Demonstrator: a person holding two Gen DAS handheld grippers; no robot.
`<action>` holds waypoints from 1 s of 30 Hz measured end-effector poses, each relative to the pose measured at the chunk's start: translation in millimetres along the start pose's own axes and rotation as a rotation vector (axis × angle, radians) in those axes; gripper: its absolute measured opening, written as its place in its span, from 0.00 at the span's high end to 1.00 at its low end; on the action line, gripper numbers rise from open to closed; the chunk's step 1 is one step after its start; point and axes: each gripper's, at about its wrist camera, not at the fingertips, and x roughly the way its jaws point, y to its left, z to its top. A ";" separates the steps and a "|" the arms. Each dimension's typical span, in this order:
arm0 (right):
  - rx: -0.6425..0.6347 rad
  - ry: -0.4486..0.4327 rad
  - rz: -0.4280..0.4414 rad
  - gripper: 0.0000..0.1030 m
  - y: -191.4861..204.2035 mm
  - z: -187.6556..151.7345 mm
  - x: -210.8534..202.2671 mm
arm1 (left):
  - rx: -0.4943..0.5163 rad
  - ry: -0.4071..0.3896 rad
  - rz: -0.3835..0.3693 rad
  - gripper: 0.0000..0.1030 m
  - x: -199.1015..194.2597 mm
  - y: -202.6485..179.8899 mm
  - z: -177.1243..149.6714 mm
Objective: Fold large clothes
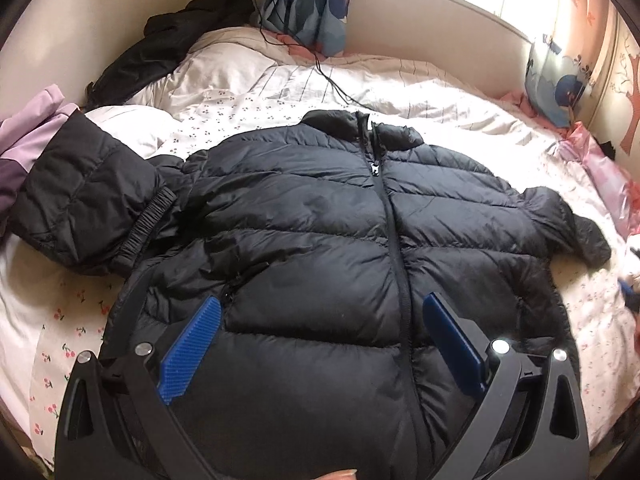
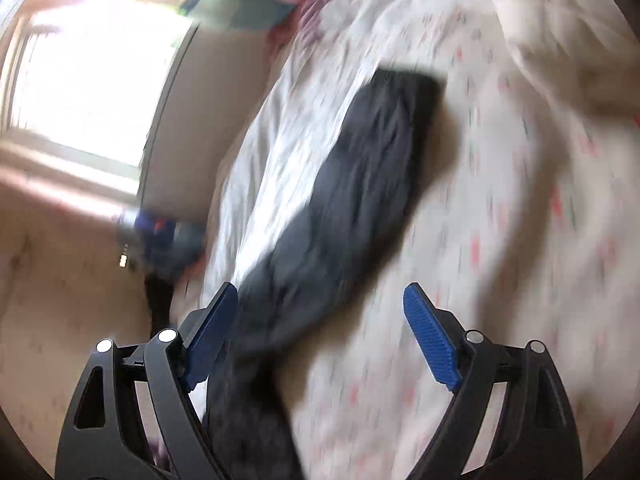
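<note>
- Blue ribbed pads of the left gripper sit nearest the lens, spread wide w/ nothing between them; they hover over the lower front of the black puffer jacket.
- Jacket lies flat, front up, on the bed, zip closed, collar pointing to the far wall. Its hem is cut off by the gripper frame and the bottom edge of the left view.
- One sleeve stretches out to the right side of that view; the other sleeve lies bent upward at the left, elastic cuff showing, part of it overlapping the jacket body.
- Purple garment at the left edge, mostly out of frame, touching the bent sleeve.
- Another dark garment is heaped against the far wall by the pillow; what it is can't be made out.
- Thin black cable runs from the wall socket down across the bedding.
- Right gripper also stands wide apart, holding nothing. Its view is badly motion-blurred (details unreliable).
- Dark strip of padded fabric, prob. the jacket sleeve, lies across the cherry-print sheet and passes close by the pad on the view's left; contact can't be told.
- Bright window is washed out.
</note>
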 end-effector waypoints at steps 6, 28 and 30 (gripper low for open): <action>-0.007 -0.080 -0.128 0.21 -15.5 48.5 59.1 | -0.015 0.031 0.020 0.06 20.0 2.9 1.2; -0.320 -0.328 0.341 0.97 232.0 18.4 -1.9 | 0.016 0.041 0.068 0.06 7.8 12.2 -6.7; -0.364 -0.309 0.376 0.97 271.4 -3.3 1.9 | 0.028 0.036 0.095 0.06 4.6 15.0 -7.4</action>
